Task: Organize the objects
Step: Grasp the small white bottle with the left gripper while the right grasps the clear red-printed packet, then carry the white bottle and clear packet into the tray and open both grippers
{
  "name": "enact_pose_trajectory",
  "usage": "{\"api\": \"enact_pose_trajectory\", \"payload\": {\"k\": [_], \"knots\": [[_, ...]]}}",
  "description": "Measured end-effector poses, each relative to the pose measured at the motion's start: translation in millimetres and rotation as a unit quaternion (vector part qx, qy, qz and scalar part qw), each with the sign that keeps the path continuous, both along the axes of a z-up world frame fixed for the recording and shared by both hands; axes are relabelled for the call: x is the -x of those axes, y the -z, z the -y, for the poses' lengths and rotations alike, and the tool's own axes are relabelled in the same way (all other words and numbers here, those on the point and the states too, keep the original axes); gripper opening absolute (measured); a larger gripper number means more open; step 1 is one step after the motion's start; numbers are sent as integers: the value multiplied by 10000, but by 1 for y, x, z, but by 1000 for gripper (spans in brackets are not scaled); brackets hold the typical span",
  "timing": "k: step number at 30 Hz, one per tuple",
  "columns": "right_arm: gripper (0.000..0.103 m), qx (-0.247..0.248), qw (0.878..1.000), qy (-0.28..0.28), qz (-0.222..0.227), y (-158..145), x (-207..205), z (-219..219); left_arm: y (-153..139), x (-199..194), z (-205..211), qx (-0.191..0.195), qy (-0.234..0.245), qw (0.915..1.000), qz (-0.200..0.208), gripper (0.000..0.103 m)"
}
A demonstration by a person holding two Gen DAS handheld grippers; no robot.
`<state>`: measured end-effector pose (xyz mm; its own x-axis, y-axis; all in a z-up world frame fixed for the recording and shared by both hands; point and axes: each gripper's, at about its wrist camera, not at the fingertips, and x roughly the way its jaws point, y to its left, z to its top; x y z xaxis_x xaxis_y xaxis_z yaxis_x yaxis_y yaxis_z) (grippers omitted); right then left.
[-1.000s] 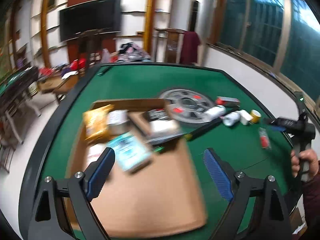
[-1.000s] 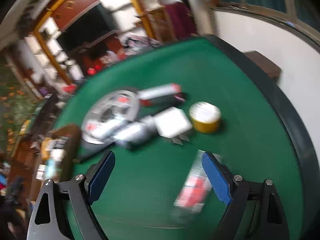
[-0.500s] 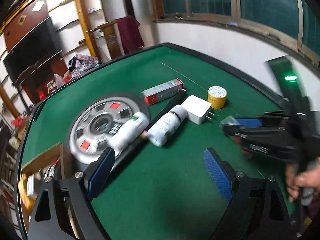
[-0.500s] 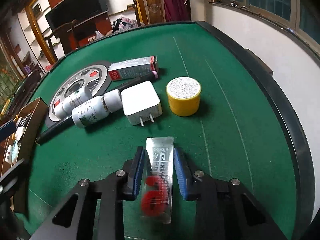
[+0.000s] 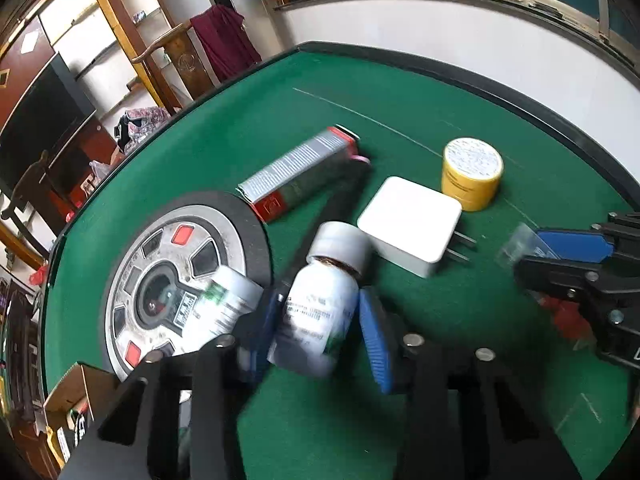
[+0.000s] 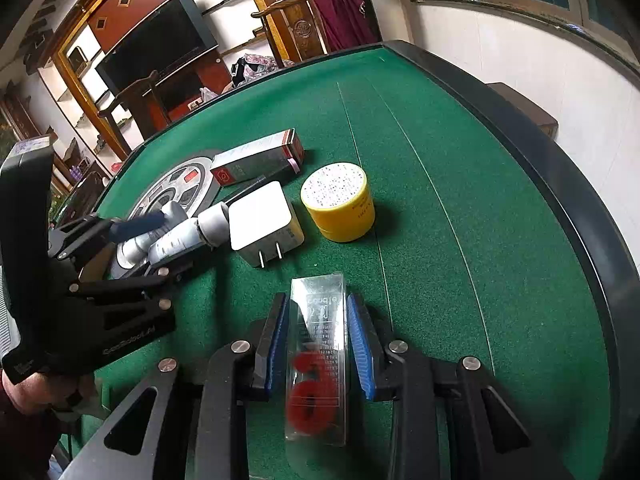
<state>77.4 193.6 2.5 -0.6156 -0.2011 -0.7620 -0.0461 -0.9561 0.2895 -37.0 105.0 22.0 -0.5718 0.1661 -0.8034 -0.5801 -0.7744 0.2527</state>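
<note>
Now both mid-grasp. Left tool (image 5: 320,328) clamped on white bottle (image 5: 316,312), lying just beside white charger (image 5: 412,222). Right tool (image 6: 316,344) clamped on clear packet (image 6: 318,356), near charger on desk (image 6: 440,200). Advise lifting straight, bottle kept level.

Left tool (image 6: 132,236) body reads, faintly, "CasiRobot.AI".

On the counter (image 6: 460,208) my right claw (image 6: 318,344) straddles the packet (image 6: 318,360). Ahead lies the charger (image 6: 262,222), the tin (image 6: 340,204) right of it, two bottles (image 6: 180,236) left, seemingly between my left claw's (image 5: 320,320) fingers. Behind them, the box (image 6: 256,158) beside the disc (image 6: 168,196).
</note>
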Motion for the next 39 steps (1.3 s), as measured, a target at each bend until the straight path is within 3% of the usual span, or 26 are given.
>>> {"api": "enact_pose_trajectory", "payload": {"k": [8, 15, 22, 25, 28, 34, 39], "knots": [[33, -85, 10000, -5, -14, 0, -1, 2, 6, -5, -4, -251, 2, 9992, 322, 33], [33, -314, 9995, -57, -79, 0, -2, 7, 9, -10, -5, -373, -286, 9986, 230, 33], [32, -624, 9979, -130, -122, 0, -5, 14, -17, -44, 45, -1151, -726, 9904, 234, 33], [30, -341, 9993, -65, -123, 0, -6, 5, -34, -65, 71, -1427, -902, 9856, 104, 33], [30, 275, 9994, -65, -178, -1, -9, -7, -50, -85, 100, -1701, -1060, 9797, -13, 33], [30, 1279, 9906, -257, -400, -14, -29, -13, -66, -110, 159, -2038, -1423, 9684, -199, 33], [30, 1547, 9841, -650, -578, -38, -39, 19, -68, -129, 222, -2283, -1985, 9527, -303, 33]]}}
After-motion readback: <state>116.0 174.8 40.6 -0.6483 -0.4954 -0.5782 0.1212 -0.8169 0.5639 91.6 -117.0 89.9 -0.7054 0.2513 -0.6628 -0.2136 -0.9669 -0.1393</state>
